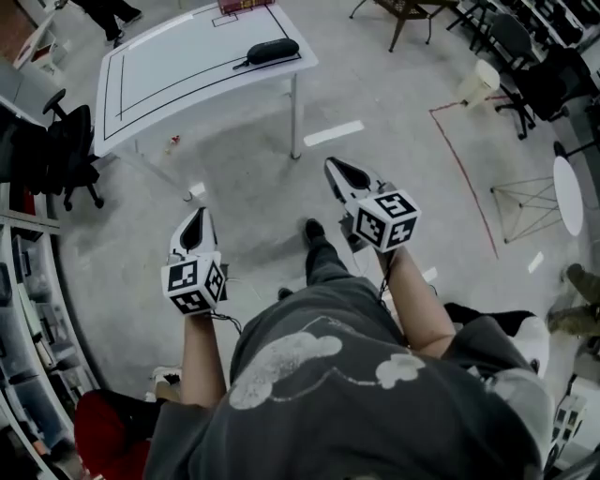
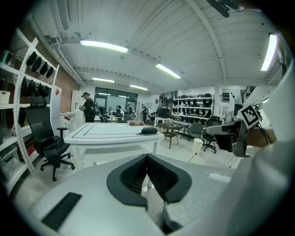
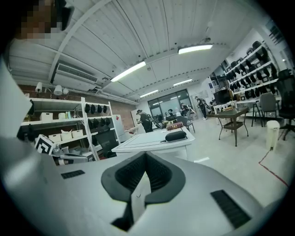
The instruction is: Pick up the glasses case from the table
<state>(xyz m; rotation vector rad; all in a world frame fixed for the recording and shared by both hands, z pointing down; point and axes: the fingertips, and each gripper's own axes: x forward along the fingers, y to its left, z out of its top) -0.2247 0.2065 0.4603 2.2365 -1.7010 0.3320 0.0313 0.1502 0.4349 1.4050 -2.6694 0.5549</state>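
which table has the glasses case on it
The white rectangular table marked with black lines; the black oval glasses case lies near its right edge. The dark wooden table shows none.

Bright even light from ceiling strip lights [image 2: 104,46], soft shadows, strong fisheye bending, dark vignetted corners, slight softness

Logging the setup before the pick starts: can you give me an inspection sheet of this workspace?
Surface: white table, black lines marked round its top.
Job's things: black glasses case, closed, lying near the table's corner, untouched.
Clutter: reddish item at the table's far edge.
Grippers: left claw and right claw both shut, empty, held over the floor short of the table.
Cables: dark lead trailing from the left claw's base.
Surroundings: black office chair, shelving, red tape line on the floor.
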